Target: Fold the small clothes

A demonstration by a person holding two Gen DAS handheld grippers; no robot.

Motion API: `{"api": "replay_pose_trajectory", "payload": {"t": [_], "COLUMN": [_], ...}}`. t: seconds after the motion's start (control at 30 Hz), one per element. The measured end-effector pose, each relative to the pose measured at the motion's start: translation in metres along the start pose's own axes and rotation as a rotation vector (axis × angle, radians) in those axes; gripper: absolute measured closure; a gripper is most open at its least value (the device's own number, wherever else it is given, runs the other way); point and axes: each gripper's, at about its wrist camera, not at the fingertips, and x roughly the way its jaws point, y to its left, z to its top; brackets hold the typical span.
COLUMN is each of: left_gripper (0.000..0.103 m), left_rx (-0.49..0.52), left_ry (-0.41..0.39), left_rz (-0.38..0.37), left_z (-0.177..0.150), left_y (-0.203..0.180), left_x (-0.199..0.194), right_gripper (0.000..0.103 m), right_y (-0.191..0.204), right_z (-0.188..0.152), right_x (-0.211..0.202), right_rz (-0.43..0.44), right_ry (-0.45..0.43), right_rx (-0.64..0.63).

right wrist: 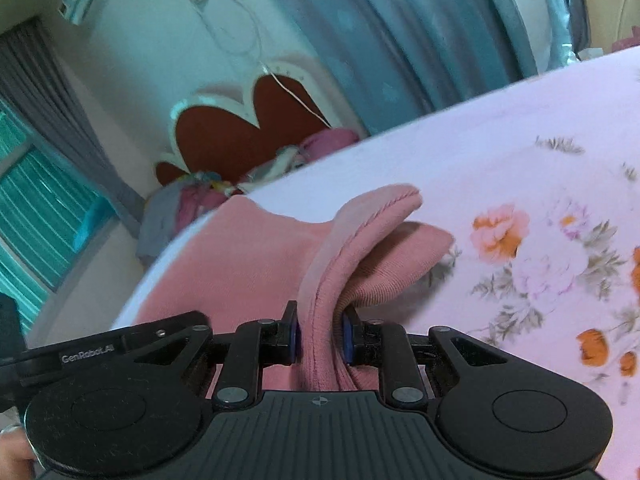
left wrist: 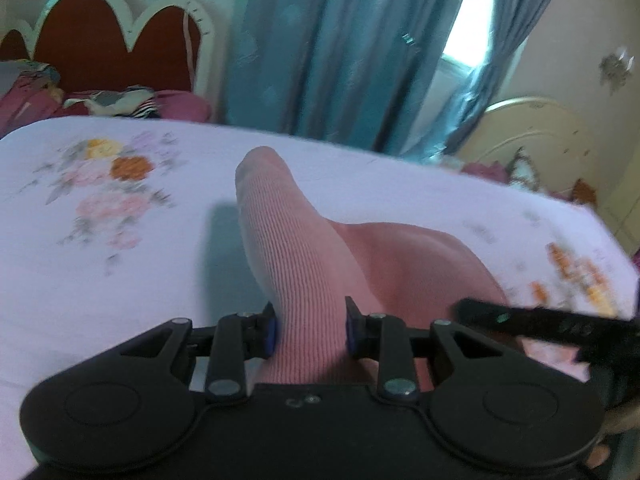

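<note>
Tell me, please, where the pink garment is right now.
The pink garment lies on the flowered bedsheet in both wrist views, gripped by the left tool and right tool.

The garment (left wrist: 304,264) lies on the bed sheet (left wrist: 120,280), one ribbed part of it running between the fingers of the left gripper (left wrist: 310,334) and a hemmed fold between those of the right gripper (right wrist: 319,334) (both sets pressed against the cloth). Behind the bed stands the headboard (left wrist: 100,48), with pillows (left wrist: 120,104) at its foot and the curtains (left wrist: 340,48) to its right.
</note>
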Motion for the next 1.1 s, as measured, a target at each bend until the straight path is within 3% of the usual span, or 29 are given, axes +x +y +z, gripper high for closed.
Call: {"api": "replay_pose_trajectory", "payload": {"t": [0.1, 0.17, 0.27, 0.33, 0.53, 0.77, 0.93, 1.1], "left_gripper": [0.065, 0.054, 0.049, 0.048, 0.047, 0.050, 0.048, 0.043], "left_rx": [-0.029, -0.039, 0.013, 0.012, 0.046, 0.048, 0.077, -0.046], "left_ry": [0.049, 0.026, 0.022, 0.019, -0.104, -0.067, -0.009, 0.040], "left_rz": [0.040, 0.038, 0.048, 0.053, 0.065, 0.077, 0.142, 0.120], "left_z": [-0.017, -0.024, -0.025, -0.021, -0.011, 0.016, 0.019, 0.018], "left_y": [0.025, 0.031, 0.029, 0.031, 0.025, 0.023, 0.030, 0.050], "left_x": [0.020, 0.021, 0.015, 0.010, -0.015, 0.034, 0.068, 0.076], "right_gripper": [0.083, 0.082, 0.082, 0.082, 0.082, 0.082, 0.082, 0.082], "right_y": [-0.016, -0.026, -0.030, -0.026, 0.000, 0.022, 0.009, 0.000], "right_z": [-0.005, -0.007, -0.011, -0.009, 0.008, 0.020, 0.018, 0.013], "right_x": [0.014, 0.020, 0.022, 0.019, 0.002, 0.047, 0.085, 0.093], "right_rz": [-0.087, -0.116, -0.148, -0.163, -0.220, -0.220, -0.315, -0.315], "right_ry": [0.017, 0.052, 0.061, 0.053, -0.056, -0.043, 0.000, -0.015], "right_rx": [0.006, 0.013, -0.011, -0.010, -0.128, -0.168, -0.196, -0.200]}}
